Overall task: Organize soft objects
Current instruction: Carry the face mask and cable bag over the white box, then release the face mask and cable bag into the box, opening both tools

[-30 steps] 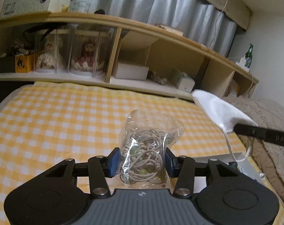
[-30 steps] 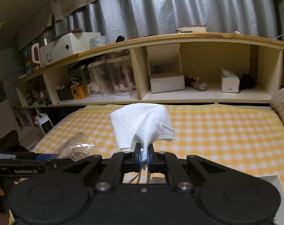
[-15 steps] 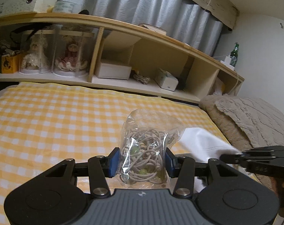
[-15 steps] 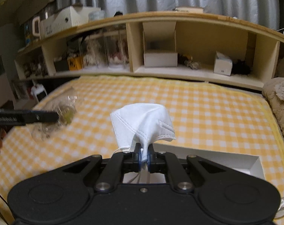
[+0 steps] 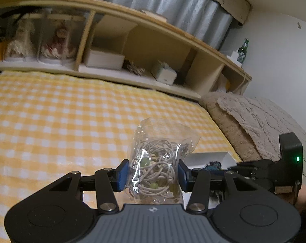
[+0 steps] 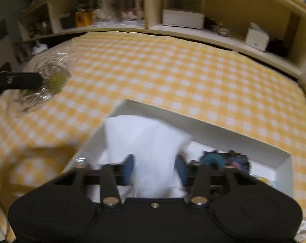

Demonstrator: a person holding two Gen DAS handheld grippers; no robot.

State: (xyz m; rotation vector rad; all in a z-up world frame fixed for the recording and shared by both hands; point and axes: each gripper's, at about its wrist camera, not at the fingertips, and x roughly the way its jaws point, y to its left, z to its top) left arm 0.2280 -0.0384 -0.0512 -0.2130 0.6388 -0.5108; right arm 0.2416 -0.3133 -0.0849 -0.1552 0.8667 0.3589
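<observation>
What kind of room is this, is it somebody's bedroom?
Probably yes, a bedroom. There is a bed with a yellow checked cover, a wooden headboard shelf holding dolls in clear cases and small boxes, and a beige fuzzy blanket at one side.

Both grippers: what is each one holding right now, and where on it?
Left gripper clamps the clear bag of cord and beads across its lower middle. Right gripper is opening; the white face mask sits between its jaws, over the white box.

Yellow-and-white checked bedspread [image 6: 173, 77]; white mask [image 6: 151, 147] in a white box [image 6: 213, 129]; clear bag [image 5: 159, 162] of grey cord with green beads; beige blanket [image 5: 254, 121].
</observation>
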